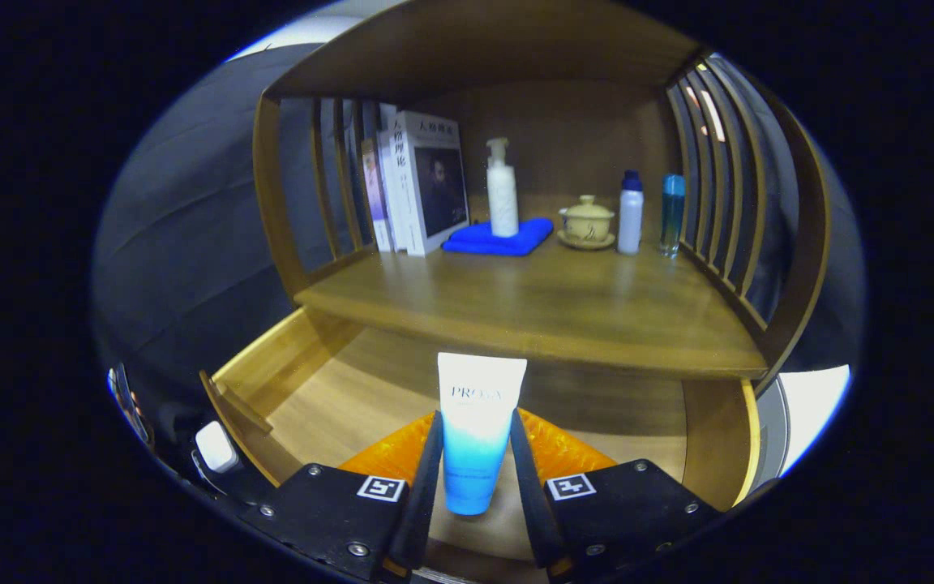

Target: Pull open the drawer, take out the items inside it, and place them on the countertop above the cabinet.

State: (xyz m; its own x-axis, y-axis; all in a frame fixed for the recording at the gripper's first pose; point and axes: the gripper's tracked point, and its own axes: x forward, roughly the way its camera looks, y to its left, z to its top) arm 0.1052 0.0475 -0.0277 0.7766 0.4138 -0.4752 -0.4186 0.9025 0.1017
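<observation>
My gripper is shut on a white-and-blue tube, which stands upright between the fingers with its flat end up. The tube hangs over the open wooden drawer. An orange packet lies on the drawer floor behind the tube and under the fingers. Just beyond and above the drawer runs the wooden countertop of the cabinet, its front edge close behind the tube's top.
At the back of the countertop stand several books, a white pump bottle on a folded blue cloth, a lidded tea bowl, a white bottle and a blue bottle. Slatted wooden sides flank the shelf.
</observation>
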